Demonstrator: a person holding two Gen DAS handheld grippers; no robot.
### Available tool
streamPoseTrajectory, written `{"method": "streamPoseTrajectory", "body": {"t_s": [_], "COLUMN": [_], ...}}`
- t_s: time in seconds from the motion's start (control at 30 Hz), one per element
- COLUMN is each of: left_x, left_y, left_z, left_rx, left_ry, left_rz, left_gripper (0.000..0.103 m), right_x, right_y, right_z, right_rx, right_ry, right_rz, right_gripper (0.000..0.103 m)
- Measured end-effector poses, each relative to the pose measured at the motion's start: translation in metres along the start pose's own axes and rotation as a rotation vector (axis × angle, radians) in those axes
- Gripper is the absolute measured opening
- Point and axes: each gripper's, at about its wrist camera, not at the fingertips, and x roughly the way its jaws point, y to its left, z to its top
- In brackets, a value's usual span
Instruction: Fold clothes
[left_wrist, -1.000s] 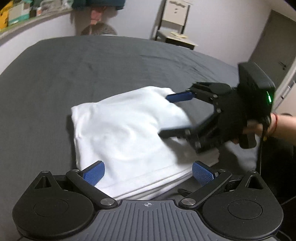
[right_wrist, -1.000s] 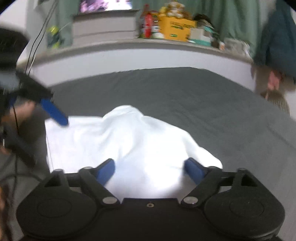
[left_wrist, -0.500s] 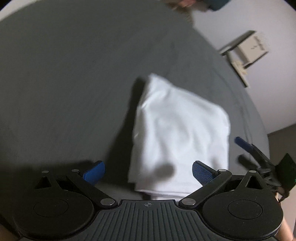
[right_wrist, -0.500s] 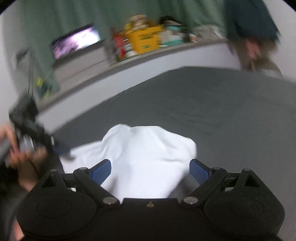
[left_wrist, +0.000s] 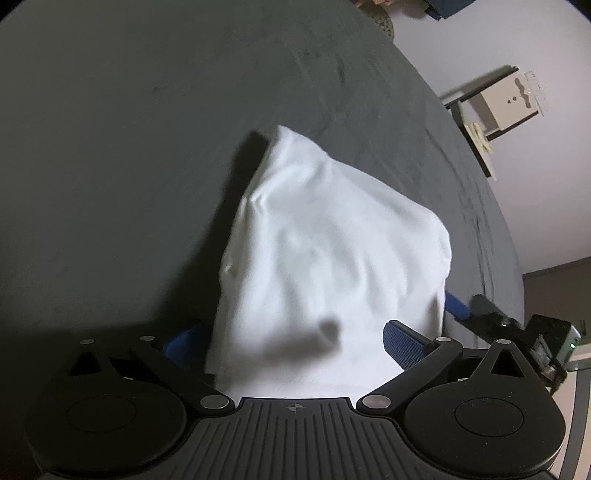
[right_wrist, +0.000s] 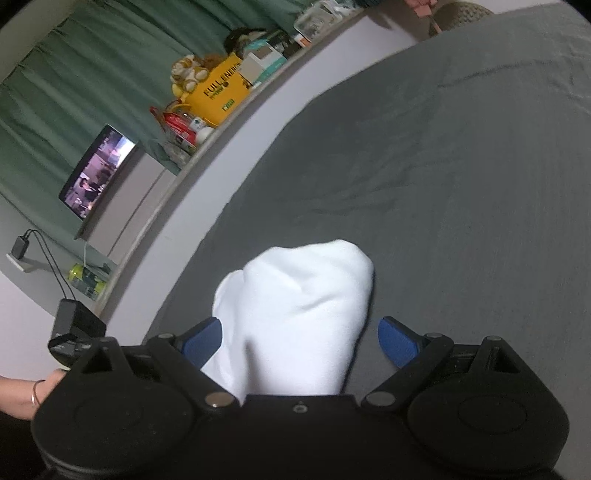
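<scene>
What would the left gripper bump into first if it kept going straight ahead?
Probably the white folded cloth. It already lies between the open fingers of the left gripper and fills the view ahead. Beyond it is only the dark grey bed. How far the cloth sits from the gripper's body is unclear.

Folded garment (left_wrist: 325, 258) on the bed (left_wrist: 129, 147), between the left gripper's (left_wrist: 295, 341) spread fingers.

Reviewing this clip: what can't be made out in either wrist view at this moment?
- Left wrist view: the near edge of the white garment is hidden behind the left gripper body.
- Right wrist view: the right gripper body hides the garment's near part, so contact is unclear.
- Folded layers: not countable.
- TV screen: too small.
</scene>
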Motion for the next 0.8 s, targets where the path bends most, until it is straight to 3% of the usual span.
{"method": "streamPoseTrajectory", "body": {"t_s": [0.13,0.2,0.27,0.47,0.67,0.8], "left_x": [0.000,-0.002,-0.005,-0.010,-0.021,-0.028], "left_y": [-0.006,-0.008,-0.005,-0.020,-0.047,-0.069], "left_z": [0.000,0.001,0.002,0.003,0.002,0.008], "left_rx": [0.031,0.042,0.034,0.140,0.304,0.383], "left_ry": [0.008,0.006,0.004,-0.012,-0.050,-0.113], "left_rz": [0.014,0.032,0.038,0.091,0.124,0.090], "left_gripper": [0.083,0.060,0.048,0.030,0.026,0.025], "right_x": [0.013,0.022,0.029,0.035,0.034,0.016], "right_y": [-0.002,-0.001,-0.002,-0.017,-0.026,-0.017], "right_z": [0.008,0.013,0.019,0.024,0.020,0.028], "right_rx": [0.010,0.017,0.037,0.157,0.209,0.168], "right_ry": [0.033,0.064,0.100,0.120,0.090,0.019], "right_rz": [0.017,0.027,0.034,0.059,0.070,0.047], "right_gripper": [0.091,0.084,0.081,0.062,0.040,0.038]}}
